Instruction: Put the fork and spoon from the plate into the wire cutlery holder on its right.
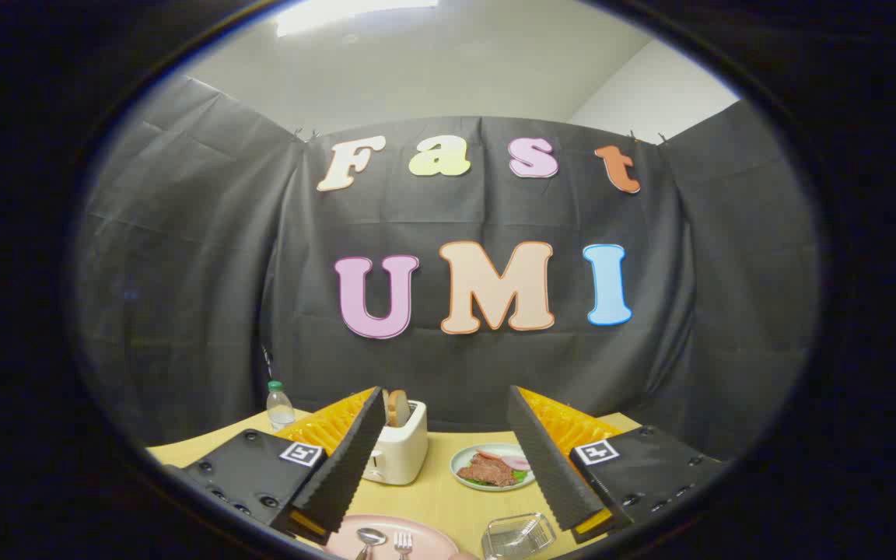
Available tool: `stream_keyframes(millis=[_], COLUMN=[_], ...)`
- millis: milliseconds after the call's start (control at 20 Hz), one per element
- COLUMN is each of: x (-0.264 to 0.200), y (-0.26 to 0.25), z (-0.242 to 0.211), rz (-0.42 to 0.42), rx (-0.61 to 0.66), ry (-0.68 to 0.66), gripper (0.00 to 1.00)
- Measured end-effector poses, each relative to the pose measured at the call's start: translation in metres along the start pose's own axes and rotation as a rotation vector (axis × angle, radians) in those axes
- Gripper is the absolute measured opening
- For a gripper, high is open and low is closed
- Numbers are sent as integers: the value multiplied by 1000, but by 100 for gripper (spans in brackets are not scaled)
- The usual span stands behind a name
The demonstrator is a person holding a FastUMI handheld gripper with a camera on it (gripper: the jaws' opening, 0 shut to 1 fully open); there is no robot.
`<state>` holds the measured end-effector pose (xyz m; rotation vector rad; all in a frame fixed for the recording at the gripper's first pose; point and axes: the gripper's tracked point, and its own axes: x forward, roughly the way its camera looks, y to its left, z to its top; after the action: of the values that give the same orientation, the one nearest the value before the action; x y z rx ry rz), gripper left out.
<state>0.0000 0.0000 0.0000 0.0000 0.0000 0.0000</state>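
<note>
My gripper (448,447) is open, its two fingers spread wide above the table with nothing between them. Below and between the fingers lies a pink plate (425,533). On the plate rest a spoon (370,539) and, to its right, a fork (403,542), both with their heads pointing away from me and their handles hidden. To the right of the plate, by the right finger, stands the wire cutlery holder (518,535), which looks empty.
Beyond the fingers on the yellow table (436,490) stand a white toaster (400,449) with bread in it, a small plate of food (493,467) and, at the far left, a water bottle (280,406). The black booth wall rises behind.
</note>
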Motion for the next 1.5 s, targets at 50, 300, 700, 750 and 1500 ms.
stream_keyframes(millis=[50,300,700,750,1500], x=[0,-3,-11,-11,-28], y=[0,-4,-1,0,32], z=[0,3,7,8,-46], rz=[-2,-9,-18,-16,85], rx=[0,-17,-10,-10,-31], ry=[0,-7,-19,-19,149], gripper=[100,100,100,100,100])
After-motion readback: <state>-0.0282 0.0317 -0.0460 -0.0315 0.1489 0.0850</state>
